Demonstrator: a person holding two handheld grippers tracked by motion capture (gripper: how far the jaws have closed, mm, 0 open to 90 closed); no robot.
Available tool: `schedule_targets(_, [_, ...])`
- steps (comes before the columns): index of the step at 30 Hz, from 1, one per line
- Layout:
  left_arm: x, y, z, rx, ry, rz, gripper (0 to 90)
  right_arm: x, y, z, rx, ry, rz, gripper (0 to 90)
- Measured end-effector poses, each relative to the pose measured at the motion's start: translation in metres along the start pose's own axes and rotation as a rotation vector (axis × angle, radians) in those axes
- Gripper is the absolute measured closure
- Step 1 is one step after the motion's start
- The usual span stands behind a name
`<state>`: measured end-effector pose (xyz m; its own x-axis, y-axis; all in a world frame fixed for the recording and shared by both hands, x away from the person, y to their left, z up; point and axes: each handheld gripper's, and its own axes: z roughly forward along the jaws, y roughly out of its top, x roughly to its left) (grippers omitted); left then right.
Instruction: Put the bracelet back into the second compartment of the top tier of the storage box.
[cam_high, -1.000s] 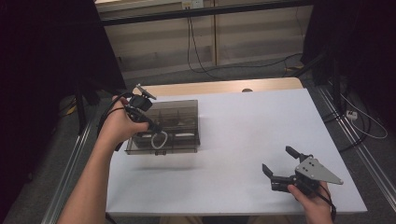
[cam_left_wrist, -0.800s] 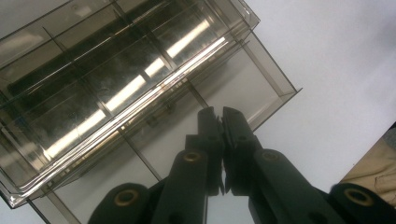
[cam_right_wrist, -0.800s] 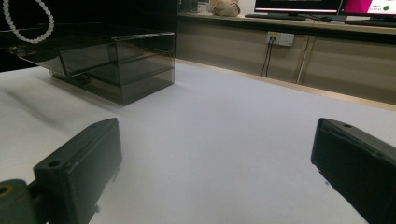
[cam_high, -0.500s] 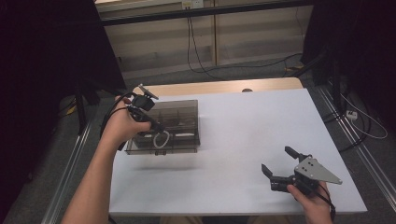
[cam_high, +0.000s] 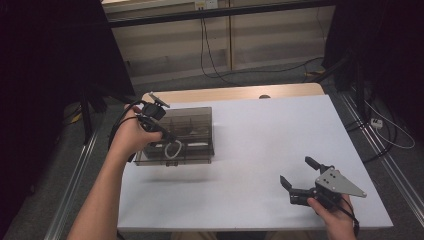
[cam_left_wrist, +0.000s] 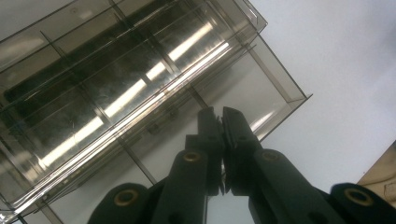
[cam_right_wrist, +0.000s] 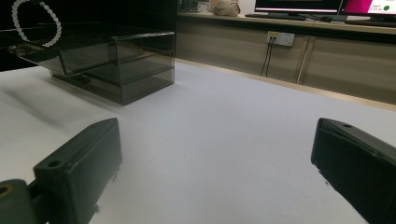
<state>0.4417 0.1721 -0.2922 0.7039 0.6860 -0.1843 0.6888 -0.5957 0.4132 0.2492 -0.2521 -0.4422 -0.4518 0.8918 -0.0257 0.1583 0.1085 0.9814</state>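
only the smoky box (cam_high: 187, 135) blocks the table's (cam_high: 260, 150) left.

Smoke-tinted clear plastic compartment box (cam_high: 192, 131): rectangular, divided by inner partitions, open-topped, near the table's far left corner. White beaded bracelet (cam_high: 173, 149): closed loop hanging over the box's near compartments.

A lab or office: monitors (cam_right_wrist: 327, 5) on a back bench, wall sockets (cam_right_wrist: 279, 37), trailing cables (cam_high: 210, 55), white worktable (cam_high: 260, 150).
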Motion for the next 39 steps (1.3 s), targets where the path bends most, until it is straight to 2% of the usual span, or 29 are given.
schedule_targets(14, [-0.001, -0.003, 0.007, -0.002, -0.015, 0.005, 87.3, 0.000, 0.000, 0.000, -0.002, 0.001, -0.003, 1.4])
schedule_targets(26, [0.001, -0.006, 0.012, -0.018, -0.012, 0.008, 87.0, 0.000, 0.000, 0.000, -0.002, -0.001, -0.004, 1.3])
schedule_targets(32, [0.004, -0.007, 0.013, -0.011, -0.006, 0.012, 86.8, 0.000, 0.001, 0.000, -0.006, 0.005, -0.005, 1.4])
schedule_targets(39, [0.007, -0.010, 0.016, -0.014, 0.005, 0.002, 86.7, 0.000, 0.000, 0.000, -0.005, 0.002, -0.005, 1.4])
